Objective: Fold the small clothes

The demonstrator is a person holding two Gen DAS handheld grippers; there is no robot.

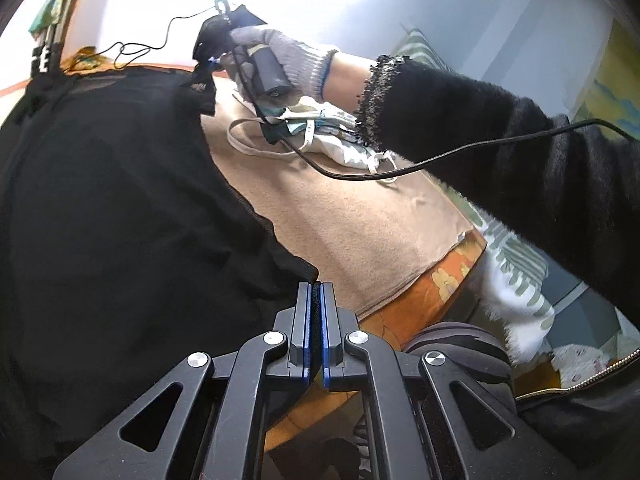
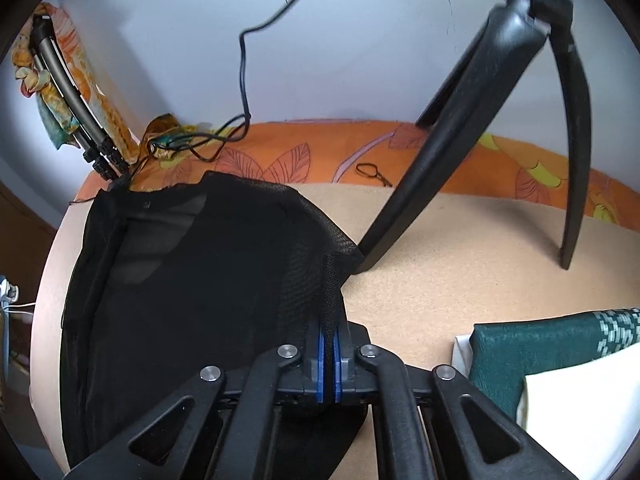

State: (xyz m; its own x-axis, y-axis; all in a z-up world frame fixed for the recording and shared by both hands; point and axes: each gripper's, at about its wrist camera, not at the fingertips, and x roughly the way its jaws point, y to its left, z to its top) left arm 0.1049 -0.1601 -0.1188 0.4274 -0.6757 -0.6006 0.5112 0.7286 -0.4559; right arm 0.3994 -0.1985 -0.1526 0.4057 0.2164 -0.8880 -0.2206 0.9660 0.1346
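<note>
Black tripod legs [image 2: 460, 152] stand on the tan blanket [image 2: 460, 264]; orange floral sheet [image 2: 312, 148] behind, black cable [image 2: 242, 60] dangling.

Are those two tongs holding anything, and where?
Both are shut on the black mesh garment: the left tongs and the right tongs each pinch its edge.

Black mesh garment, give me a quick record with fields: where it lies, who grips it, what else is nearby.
garment: black mesh garment, spread on the tan cloth
left gripper: jaws shut on its edge
right gripper: jaws shut on another edge
nearby: folded green cloth, tripod legs, pale clothes pile
</note>
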